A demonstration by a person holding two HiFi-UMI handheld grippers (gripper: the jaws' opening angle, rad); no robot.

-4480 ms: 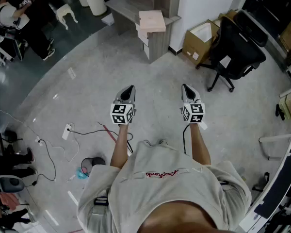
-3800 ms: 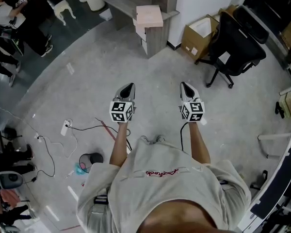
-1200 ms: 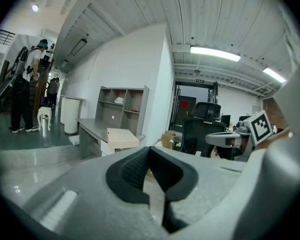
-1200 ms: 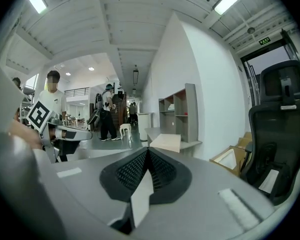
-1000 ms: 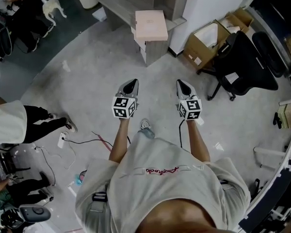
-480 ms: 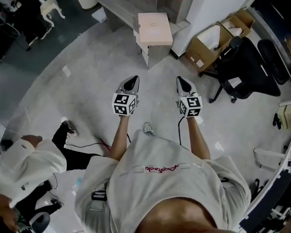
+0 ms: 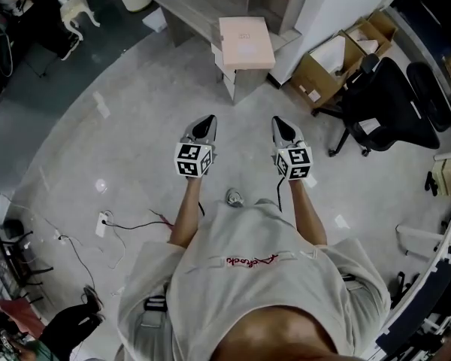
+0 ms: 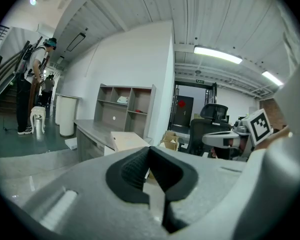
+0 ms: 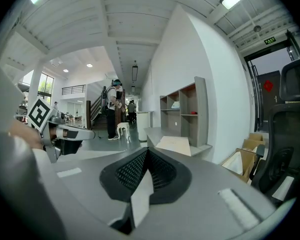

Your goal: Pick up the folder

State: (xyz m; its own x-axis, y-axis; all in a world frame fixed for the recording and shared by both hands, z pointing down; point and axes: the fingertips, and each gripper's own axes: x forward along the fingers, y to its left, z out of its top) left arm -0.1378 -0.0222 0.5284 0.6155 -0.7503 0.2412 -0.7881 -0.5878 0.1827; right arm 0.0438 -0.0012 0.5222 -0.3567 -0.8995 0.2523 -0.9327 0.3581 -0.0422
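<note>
The left gripper [image 7: 203,125] and right gripper [image 7: 280,125] are pointing, jaws fully closed and empty, toward the folder [image 7: 246,42] lying upper centre on the desk [image 7: 189,4].

Print on the pale pink flat folder [image 7: 246,42] is too small to read; the grey wooden desk [image 7: 192,2] is cut off at the head view's top edge.

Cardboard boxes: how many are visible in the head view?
2. One open box stands beside the white wall; the second box is just behind it, farther right. The black chair may hide others.
</note>
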